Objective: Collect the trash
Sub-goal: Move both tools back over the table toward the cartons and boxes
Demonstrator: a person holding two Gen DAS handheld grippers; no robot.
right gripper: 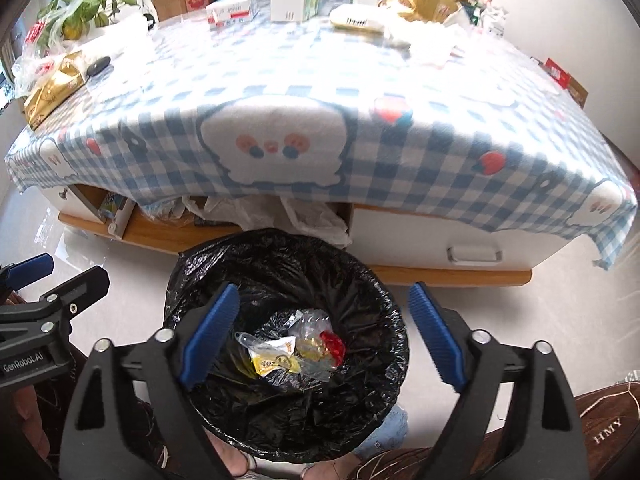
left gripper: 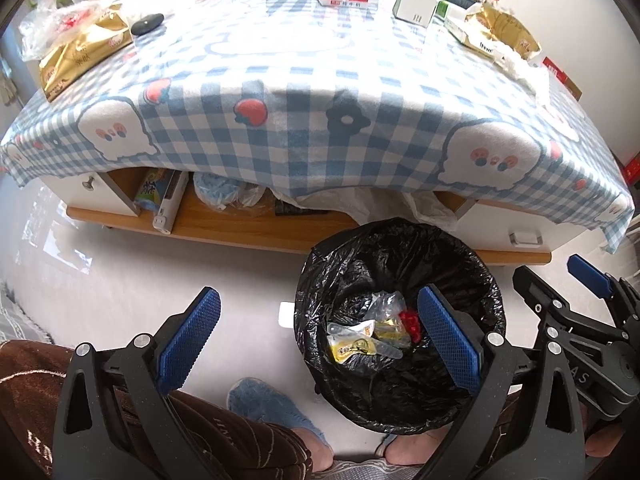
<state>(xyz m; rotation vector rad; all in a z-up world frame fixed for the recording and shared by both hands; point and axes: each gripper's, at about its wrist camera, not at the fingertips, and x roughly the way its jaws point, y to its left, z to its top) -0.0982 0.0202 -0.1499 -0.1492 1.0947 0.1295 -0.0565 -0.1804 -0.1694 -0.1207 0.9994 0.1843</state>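
Trash point(right gripper: 292, 354) lies in bin point(right gripper: 360, 280) below right claw point(right gripper: 324, 336), jaws spread, empty.

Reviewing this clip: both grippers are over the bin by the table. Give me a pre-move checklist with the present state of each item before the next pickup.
1. Right gripper empty, jaws apart: ok.
2. Left gripper empty, jaws apart: ok.
3. Wrappers lying inside the bin, not on its rim: ok.
4. Black liner folded over the rim all round: cannot tell, near side hidden by the grippers.
5. Trash left on the table: cannot tell; the gold packets and clear plastic bag at the far corners may be trash or not.
6. Person's feet close beside the bin: ok, but keep clear.
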